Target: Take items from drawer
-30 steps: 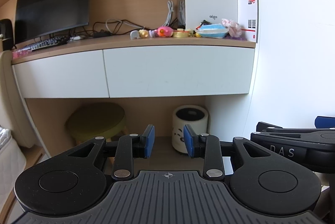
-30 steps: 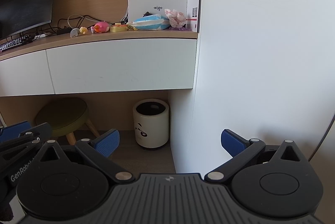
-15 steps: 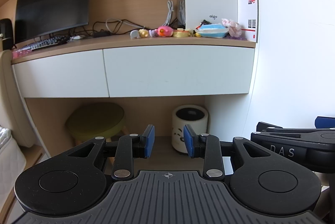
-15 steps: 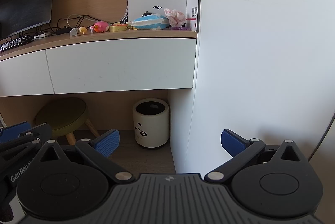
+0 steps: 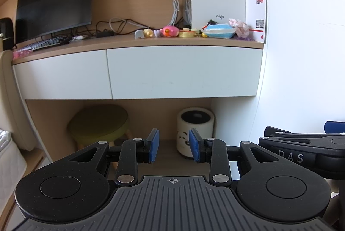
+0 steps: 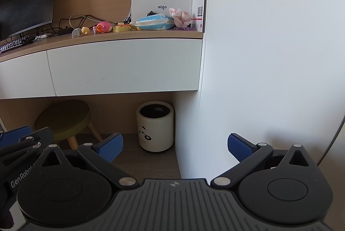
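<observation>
Both claws empty, left gripper narrowly parted, right gripper spread wide. The handleless drawer front, up ahead, could let pads slip.

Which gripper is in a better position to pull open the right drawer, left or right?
Likely the left gripper: it faces the closed right drawer almost squarely. The right gripper, jaws wide, points at the white side panel.
</observation>
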The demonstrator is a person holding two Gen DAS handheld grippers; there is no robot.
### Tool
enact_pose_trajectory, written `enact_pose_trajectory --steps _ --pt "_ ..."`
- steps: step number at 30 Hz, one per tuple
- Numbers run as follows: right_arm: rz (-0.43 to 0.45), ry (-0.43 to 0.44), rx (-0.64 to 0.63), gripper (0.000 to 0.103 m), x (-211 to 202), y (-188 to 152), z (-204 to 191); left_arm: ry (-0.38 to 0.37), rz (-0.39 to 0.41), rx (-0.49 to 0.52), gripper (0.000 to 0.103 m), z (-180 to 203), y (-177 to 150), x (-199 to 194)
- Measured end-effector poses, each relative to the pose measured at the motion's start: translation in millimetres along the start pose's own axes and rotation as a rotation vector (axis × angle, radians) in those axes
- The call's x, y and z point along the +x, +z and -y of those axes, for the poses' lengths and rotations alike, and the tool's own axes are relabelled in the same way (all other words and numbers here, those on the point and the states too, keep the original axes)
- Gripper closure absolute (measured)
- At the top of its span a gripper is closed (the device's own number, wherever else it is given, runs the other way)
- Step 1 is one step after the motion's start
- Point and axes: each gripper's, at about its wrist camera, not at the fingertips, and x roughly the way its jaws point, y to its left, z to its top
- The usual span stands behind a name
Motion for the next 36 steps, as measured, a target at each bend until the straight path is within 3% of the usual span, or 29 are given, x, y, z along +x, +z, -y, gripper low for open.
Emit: enact_pose_trajectory --steps 36 --pt "-0.001 -0.001 0.0 0.0 -0.5 -5.2 -2.1 0.002 -0.01 -0.01 0.07 6.5 -2.2 -0.3"
